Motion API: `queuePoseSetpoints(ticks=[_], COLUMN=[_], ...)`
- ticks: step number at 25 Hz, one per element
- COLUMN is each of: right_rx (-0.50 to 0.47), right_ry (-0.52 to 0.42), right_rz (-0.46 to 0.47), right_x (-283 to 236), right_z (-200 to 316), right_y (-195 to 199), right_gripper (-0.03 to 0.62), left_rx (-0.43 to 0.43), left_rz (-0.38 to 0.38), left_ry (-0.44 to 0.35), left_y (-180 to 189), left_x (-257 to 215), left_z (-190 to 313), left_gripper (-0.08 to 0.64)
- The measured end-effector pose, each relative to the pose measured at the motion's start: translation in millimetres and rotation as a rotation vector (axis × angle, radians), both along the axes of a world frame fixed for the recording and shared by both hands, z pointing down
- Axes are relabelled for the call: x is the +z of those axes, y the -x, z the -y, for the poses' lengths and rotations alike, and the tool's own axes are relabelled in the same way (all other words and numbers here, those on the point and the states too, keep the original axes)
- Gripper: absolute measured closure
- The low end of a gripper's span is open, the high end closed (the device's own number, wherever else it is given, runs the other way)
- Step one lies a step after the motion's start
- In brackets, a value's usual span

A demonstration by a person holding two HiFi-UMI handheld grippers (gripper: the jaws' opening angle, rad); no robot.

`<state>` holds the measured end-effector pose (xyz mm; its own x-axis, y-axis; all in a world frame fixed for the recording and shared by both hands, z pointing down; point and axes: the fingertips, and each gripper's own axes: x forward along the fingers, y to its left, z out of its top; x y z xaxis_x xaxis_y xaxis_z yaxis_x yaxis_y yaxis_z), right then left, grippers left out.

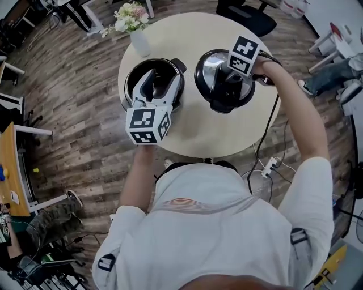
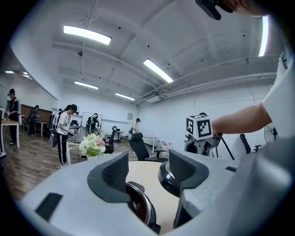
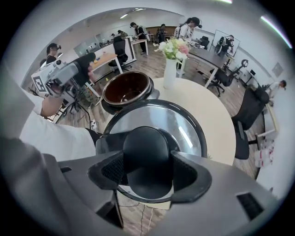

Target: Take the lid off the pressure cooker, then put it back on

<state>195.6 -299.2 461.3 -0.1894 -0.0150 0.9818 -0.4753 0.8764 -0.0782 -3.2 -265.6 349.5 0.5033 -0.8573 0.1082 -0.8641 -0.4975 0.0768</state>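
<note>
The right gripper point(image 3: 148, 171) is seen clamped on the black knob point(image 3: 146, 150) of the lid point(image 3: 186, 122), the pads pressed in on either side and the tool pointed steeply down, so the whole lid is carried by that one small pinch. The left gripper point(image 2: 148, 174) is held with its jaws spread and nothing between them, poised roughly level just over the near rim of the open cooker pot point(image 1: 160, 62), which is gripped by nothing. The lid is placed off the pot and to its right, over the round table point(image 1: 187, 139) and close to its near edge; whether its rim is rested on the tabletop or hung just clear cannot be settled from these angles. Trouble is most likely to be started at the knob: it is rounded and smooth, and a lid that looks heavy, if swung sideways, could be twisted or slid out of the pads and dropped past the table's edge to the floor. When the lid is brought back, the pot's rim could be clipped if the lid is tilted. Since the pot is unbraced, it could then be shoved toward the vase point(image 1: 139, 42) of flowers point(image 1: 131, 16) just behind it, which is tall and could be toppled. A lid lowered out of line could also be left perched crooked and unseated
</note>
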Motion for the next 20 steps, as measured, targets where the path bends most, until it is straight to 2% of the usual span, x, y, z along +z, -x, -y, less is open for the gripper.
queuePoseSetpoints(ticks=[4,8,10,11,16,20], right_rx=[0.068,0.123,0.158,0.175,0.224,0.22], right_ry=[0.037,0.064,0.072,0.072,0.063,0.064], right_rz=[-0.028,-0.042,-0.031,-0.026,-0.029,-0.054], right_x=[42.4,89.3,111.0,121.0,165.2,192.1], right_z=[-15.5,-24.3,-25.7,-25.7,-29.1,-33.4], right_y=[-52.7,-82.8,-91.4,-95.2,-107.8,-107.4], right_gripper=[0.295,0.295,0.295,0.295,0.295,0.296], left_rx=[0.019,0.029,0.026,0.024,0.006,-0.017], left_rz=[0.009,0.023,0.027,0.029,0.049,0.028], left_ry=[0.001,0.023,0.026,0.028,0.051,0.072], left_y=[-33.1,-47.4,-49.4,-50.8,-54.4,-48.1], left_x=[2.5,11.2,13.3,14.4,22.7,27.9], left_z=[-3.7,-5.1,-5.6,-5.5,-4.0,-1.6], left_gripper=[0.295,0.35,0.482,0.515,0.554,0.555])
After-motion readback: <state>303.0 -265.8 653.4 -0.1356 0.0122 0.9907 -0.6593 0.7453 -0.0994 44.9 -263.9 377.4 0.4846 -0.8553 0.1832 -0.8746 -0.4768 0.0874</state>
